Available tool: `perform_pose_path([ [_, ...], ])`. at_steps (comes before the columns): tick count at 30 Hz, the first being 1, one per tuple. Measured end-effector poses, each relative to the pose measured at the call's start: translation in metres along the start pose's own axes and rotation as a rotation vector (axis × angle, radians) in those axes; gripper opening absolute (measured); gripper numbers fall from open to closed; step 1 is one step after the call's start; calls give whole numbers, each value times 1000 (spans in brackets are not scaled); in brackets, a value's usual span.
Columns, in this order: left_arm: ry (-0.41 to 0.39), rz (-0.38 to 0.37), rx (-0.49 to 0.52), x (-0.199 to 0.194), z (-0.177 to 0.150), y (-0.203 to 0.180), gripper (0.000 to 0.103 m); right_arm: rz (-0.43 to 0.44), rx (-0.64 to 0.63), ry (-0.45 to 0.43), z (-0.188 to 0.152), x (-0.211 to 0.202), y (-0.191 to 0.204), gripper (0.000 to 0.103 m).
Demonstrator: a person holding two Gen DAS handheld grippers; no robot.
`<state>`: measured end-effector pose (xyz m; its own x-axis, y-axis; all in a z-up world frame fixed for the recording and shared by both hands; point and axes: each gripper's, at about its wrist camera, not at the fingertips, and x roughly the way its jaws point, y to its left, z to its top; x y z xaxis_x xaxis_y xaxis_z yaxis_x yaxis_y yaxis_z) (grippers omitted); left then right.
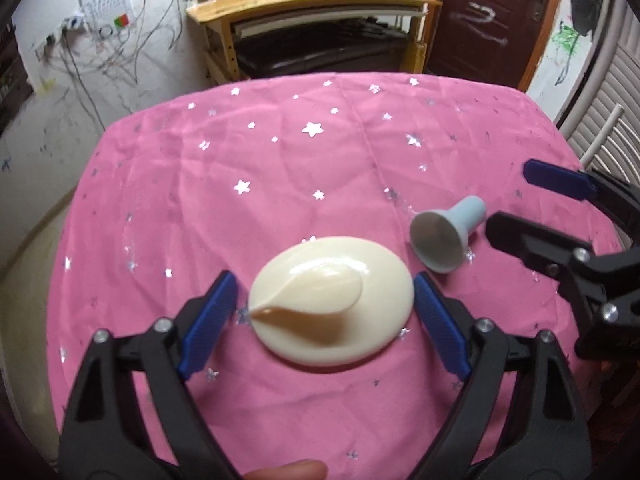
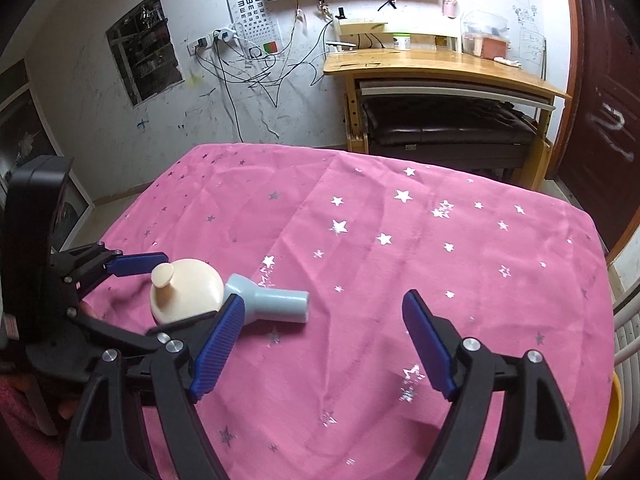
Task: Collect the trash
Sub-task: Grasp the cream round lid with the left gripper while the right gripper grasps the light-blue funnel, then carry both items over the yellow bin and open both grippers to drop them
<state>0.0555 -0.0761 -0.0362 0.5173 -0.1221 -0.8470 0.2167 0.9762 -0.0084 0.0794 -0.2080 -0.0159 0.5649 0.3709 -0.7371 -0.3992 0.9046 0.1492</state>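
A cream funnel [image 1: 332, 300] stands mouth down on the pink starred tablecloth [image 1: 280, 160], its spout pointing up at the camera. My left gripper [image 1: 324, 320] is open with its blue pads on either side of the funnel, not touching it. A pale blue funnel [image 1: 444, 236] lies on its side just right of the cream one. In the right wrist view the cream funnel [image 2: 188, 292] and the blue funnel [image 2: 272, 304] lie at the left. My right gripper [image 2: 320, 344] is open and empty over bare cloth to the right of the blue funnel.
A wooden desk [image 2: 440, 68] with a dark bench under it stands beyond the table's far edge. A brown door [image 1: 492, 12] is at the back right. A yellow rim [image 2: 612, 420] shows past the table's right edge.
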Motion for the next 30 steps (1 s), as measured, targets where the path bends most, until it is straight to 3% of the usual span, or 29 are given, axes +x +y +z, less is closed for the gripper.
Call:
perform_pose_path([
  [12,-24,-6,-39,-18,-12,25,76,26,-41,37,8,25,26,78],
  [21,-43,22,-80,-29,-25,48,76,-16,-38,72,8,40,30,77],
  [23,-45,21,-88,-30,-25,51,76,-19,-42,67,8,40,31,65],
  [25,-47,21,-93,-32,-26,52,76,-42,-51,70,7,40,32,46],
  [27,-48,23,-94,-33,-27,53,76,-30,-49,69,6,38,31,41],
  [30,-55,27,-97,-37,-26,51,76,-24,-43,44,7,29,30,41],
])
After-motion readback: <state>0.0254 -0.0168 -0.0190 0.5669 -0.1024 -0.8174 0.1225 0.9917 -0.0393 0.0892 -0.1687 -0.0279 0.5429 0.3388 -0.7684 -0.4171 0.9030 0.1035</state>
